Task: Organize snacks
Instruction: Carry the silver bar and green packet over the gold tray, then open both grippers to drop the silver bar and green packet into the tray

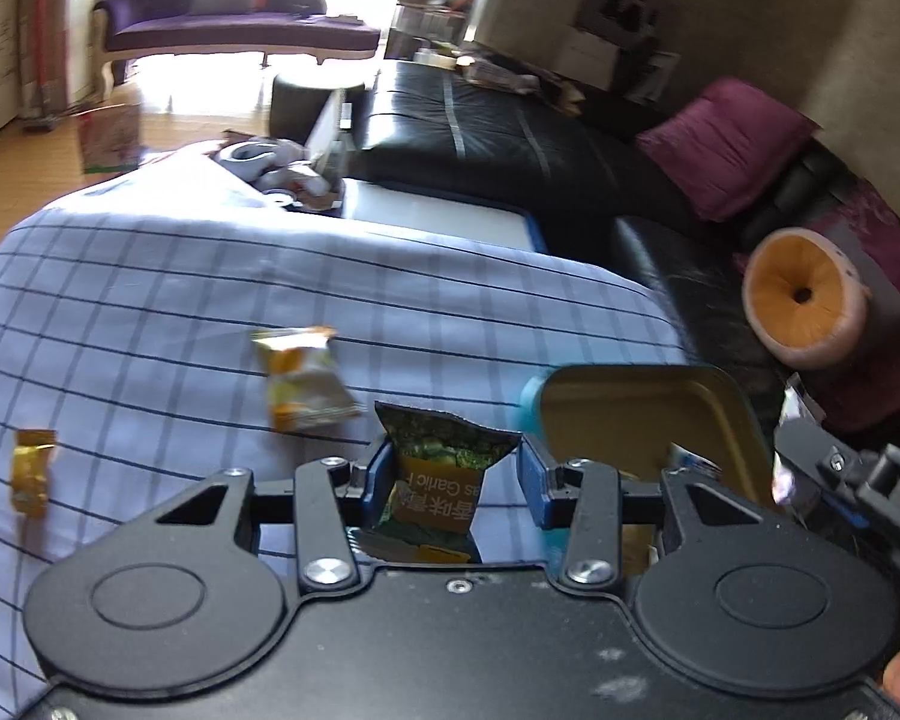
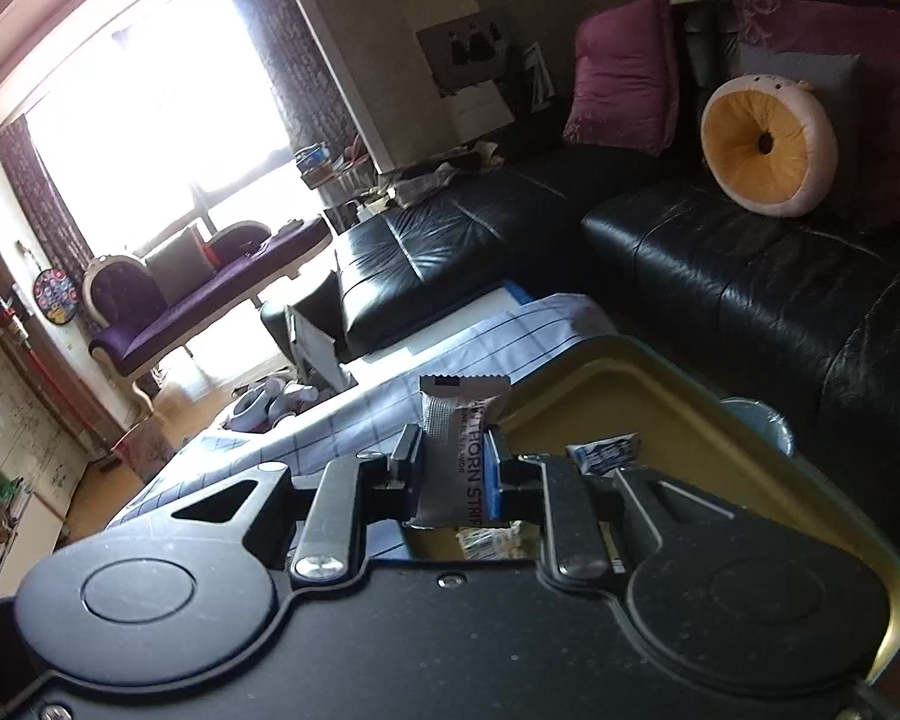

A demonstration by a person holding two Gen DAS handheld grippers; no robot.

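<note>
Left gripper holding green packet, right gripper holding silver packet

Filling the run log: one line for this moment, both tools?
left tool: shut on green snack packet | right tool: shut on grey snack packet | gold tin: open, one packet inside | cloth: two snacks left

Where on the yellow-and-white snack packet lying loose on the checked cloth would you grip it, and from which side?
Grip the yellow-and-white packet across its puffy middle, coming down from above. It lies flat on the checked cloth with clear space around it. Its crimped ends are thin and flat against the cloth, so a tool would likely slip there; the middle bulges upward, giving both fingers something to pinch.
</note>
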